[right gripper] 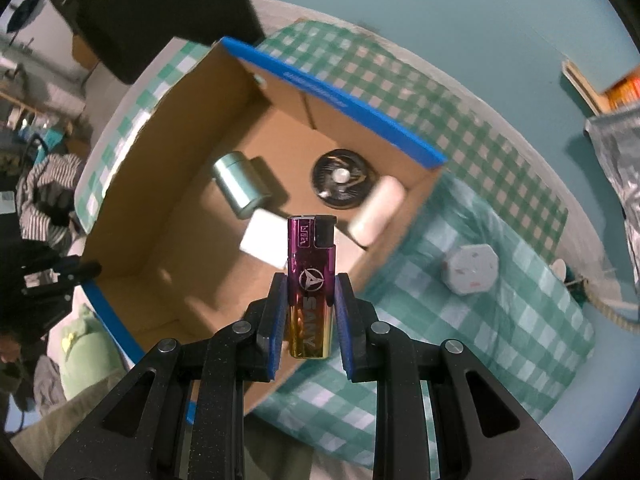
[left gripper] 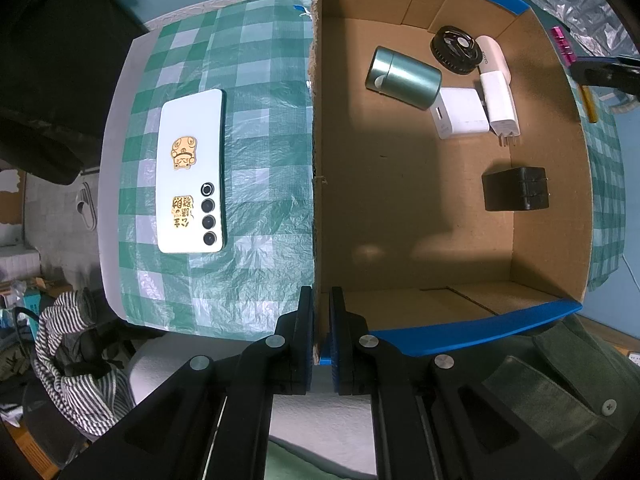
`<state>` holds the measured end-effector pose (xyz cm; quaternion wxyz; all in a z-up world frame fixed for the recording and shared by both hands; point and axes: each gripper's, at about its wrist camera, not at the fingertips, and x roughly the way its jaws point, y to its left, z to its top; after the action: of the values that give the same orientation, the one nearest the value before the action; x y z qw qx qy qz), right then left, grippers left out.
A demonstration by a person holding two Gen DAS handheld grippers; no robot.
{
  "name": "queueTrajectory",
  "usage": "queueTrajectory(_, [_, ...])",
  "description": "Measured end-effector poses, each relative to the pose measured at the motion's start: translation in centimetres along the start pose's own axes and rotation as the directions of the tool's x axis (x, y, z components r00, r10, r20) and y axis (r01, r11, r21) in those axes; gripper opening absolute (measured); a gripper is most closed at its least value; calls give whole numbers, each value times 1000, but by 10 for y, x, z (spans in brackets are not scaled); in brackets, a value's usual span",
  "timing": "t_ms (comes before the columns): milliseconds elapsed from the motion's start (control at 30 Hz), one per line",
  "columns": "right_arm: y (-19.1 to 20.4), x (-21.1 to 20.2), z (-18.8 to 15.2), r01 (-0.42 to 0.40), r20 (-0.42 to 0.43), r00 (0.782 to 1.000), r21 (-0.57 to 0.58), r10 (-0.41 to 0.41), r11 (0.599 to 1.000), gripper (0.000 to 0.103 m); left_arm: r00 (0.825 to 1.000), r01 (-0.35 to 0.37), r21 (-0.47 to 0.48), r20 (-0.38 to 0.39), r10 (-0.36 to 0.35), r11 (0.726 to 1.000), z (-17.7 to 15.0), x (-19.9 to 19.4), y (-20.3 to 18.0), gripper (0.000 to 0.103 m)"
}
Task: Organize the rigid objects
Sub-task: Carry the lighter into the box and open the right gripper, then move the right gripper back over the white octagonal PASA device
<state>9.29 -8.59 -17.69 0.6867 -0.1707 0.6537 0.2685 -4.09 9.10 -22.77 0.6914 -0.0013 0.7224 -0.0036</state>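
My left gripper [left gripper: 321, 304] is shut on the near left wall of the cardboard box [left gripper: 314, 160]. The box holds a green metal tin [left gripper: 402, 76], a black round fan [left gripper: 456, 51], white chargers [left gripper: 464, 112] and a black plug adapter [left gripper: 515, 189]. A white phone [left gripper: 192, 172] lies face down on the checked cloth left of the box. My right gripper [right gripper: 311, 286] is shut on a purple-gold lighter [right gripper: 311, 280], held upright above the box's near right edge [right gripper: 400, 236]. The lighter also shows in the left wrist view [left gripper: 562, 46] at the far right.
A white octagonal object [right gripper: 471, 269] lies on the green checked cloth [right gripper: 480, 340] right of the box. A silver plastic bag [right gripper: 618, 160] is at the far right. A striped cloth [left gripper: 76, 360] and clutter sit off the table's left edge.
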Motion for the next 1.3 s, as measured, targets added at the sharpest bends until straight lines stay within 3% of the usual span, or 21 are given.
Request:
queueTrajectory(333, [23,32,6,15,-71,997,-57,-19,998,22,1000,2,-1,0,-2,1000,0,0,0,7])
queueTrajectory(800, [27,43,1,33,-99,994,-69,-39,997,23,1000,4,0,-1,-4,1000,-2,1,1,7])
queueTrajectory(1233, [14,18,-2,49,-44,998,-45,-51,998,54,1000,1,2,-3,-1,1000,-3,1,0,7])
queueTrajectory(1300, [10,13,-2,52,-35,998,-35,-53,998,55,1000,1,2,-3,-1,1000,-3,1,-1,7])
